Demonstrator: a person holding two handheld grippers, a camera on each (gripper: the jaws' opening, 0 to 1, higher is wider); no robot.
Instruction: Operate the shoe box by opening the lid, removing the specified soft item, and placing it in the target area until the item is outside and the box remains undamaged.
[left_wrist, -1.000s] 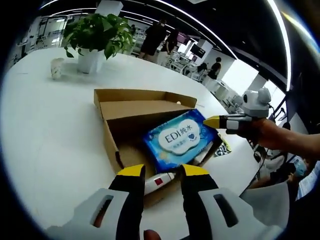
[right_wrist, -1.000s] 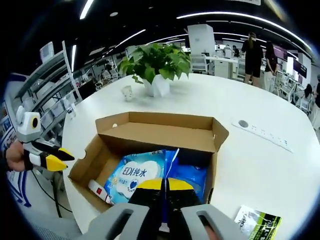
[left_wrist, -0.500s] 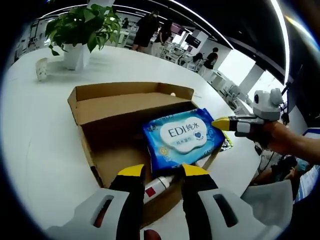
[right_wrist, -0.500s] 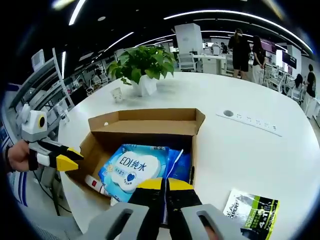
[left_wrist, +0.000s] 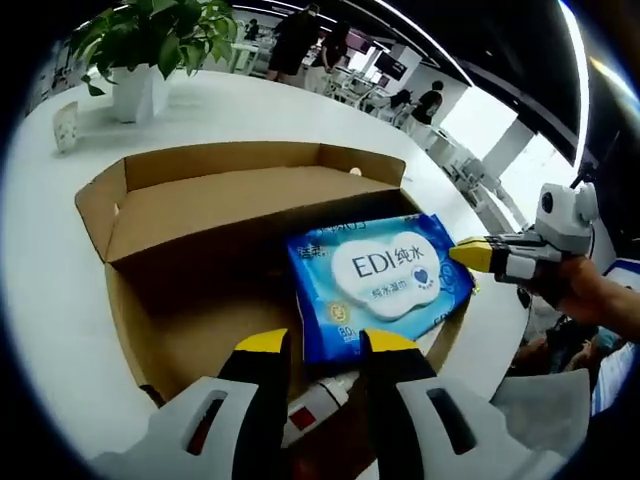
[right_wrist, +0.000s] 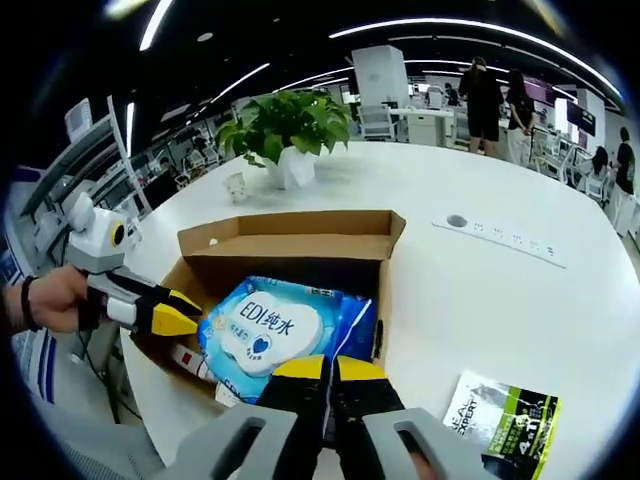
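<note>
Behind you was a big bright office with people standing far off. Your white table (right_wrist: 520, 300) was round and wide. On it sat the open box (left_wrist: 215, 215), its lid (right_wrist: 300, 222) folded up at the far side. A potted plant (right_wrist: 285, 135) stood well past the box, with a small cup (left_wrist: 66, 124) near it.

Inside the box lay the blue wipes pack (left_wrist: 380, 285), tilted, with one edge lifted toward your right side. A white tube (left_wrist: 315, 400) with a red mark lay in the box just beside the pack, close to your left gripper (left_wrist: 325, 343). A green and black packet (right_wrist: 505, 420) lay on the table, apart from the box.

Your left gripper hung over the near edge of the box. Its jaws stood a little apart and held nothing.

Your right gripper (right_wrist: 328, 368) had its jaws pressed together on a thin edge of the pack, at the side of the box nearest you. In the left gripper view its yellow tips met the pack's right edge.
</note>
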